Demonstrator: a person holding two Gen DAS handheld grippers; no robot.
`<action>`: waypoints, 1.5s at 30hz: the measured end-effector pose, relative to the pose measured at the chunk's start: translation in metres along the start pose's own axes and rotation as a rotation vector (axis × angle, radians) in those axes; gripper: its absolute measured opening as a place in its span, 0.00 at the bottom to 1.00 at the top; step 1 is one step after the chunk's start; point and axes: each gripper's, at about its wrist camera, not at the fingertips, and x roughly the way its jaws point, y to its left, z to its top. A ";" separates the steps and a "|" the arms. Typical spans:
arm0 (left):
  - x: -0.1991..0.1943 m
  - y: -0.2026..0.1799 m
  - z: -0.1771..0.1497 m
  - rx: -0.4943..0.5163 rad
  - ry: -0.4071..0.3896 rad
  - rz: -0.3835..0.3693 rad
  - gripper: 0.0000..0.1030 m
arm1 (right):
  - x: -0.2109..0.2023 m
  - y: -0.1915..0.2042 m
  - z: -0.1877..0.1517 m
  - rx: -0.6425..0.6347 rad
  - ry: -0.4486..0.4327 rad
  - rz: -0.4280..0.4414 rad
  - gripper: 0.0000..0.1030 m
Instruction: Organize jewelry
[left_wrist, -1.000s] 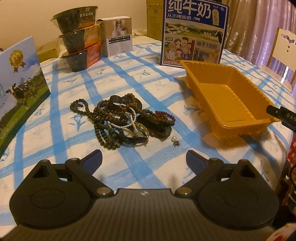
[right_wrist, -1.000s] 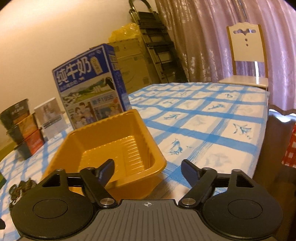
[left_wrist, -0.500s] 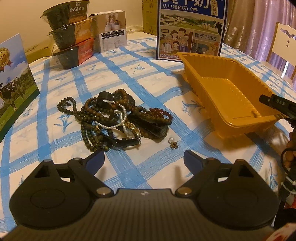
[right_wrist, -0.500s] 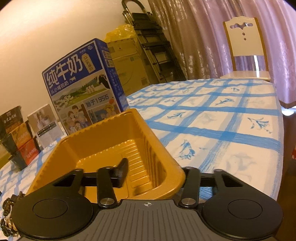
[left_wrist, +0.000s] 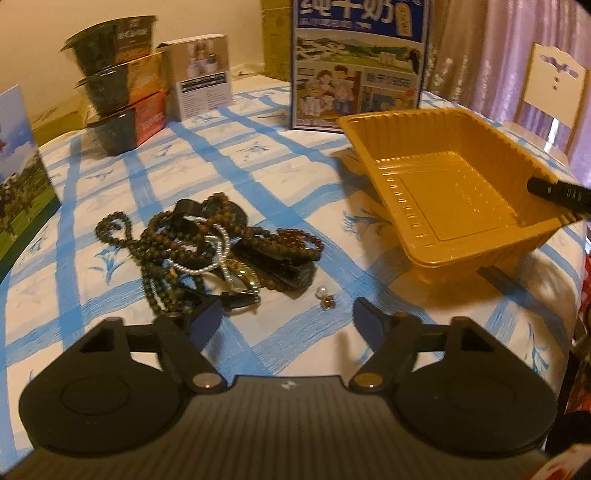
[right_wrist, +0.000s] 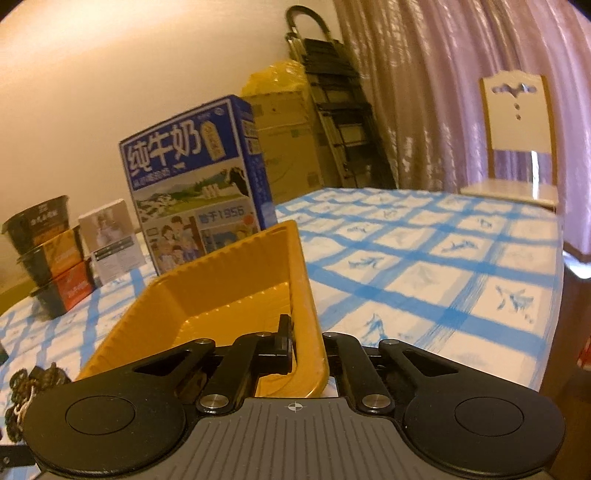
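A tangled pile of jewelry (left_wrist: 218, 247), with dark bead strands, a pearl strand and a watch, lies on the blue-checked tablecloth (left_wrist: 258, 177). A small pearl earring (left_wrist: 325, 297) lies just right of it. My left gripper (left_wrist: 288, 319) is open, low over the cloth, its left finger touching the pile's near edge. An empty yellow plastic tray (left_wrist: 454, 184) is tilted up at its right side. My right gripper (right_wrist: 306, 332) is shut on the tray's wall (right_wrist: 303, 295), one finger inside; its tip shows in the left wrist view (left_wrist: 557, 192). The pile's edge shows in the right wrist view (right_wrist: 33, 380).
A blue milk carton (left_wrist: 358, 62) stands behind the tray. Stacked noodle bowls (left_wrist: 118, 99) and a small white box (left_wrist: 203, 88) stand at the back left. Another carton (left_wrist: 18, 177) stands at the left edge. A chair (right_wrist: 517, 140) stands beyond the table's far side.
My right gripper has closed on the tray's wall and tilted the tray up. My left gripper has moved forward toward the jewelry pile and stays open.
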 end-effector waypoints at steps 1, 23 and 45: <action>0.002 -0.001 0.000 0.012 0.005 -0.009 0.55 | -0.002 0.000 0.001 -0.013 0.000 0.004 0.04; 0.042 -0.022 0.003 0.061 0.025 -0.039 0.12 | -0.017 -0.011 0.011 -0.059 -0.001 0.013 0.05; -0.015 -0.032 0.022 0.051 -0.059 -0.133 0.08 | -0.029 -0.007 0.012 -0.119 -0.009 0.035 0.05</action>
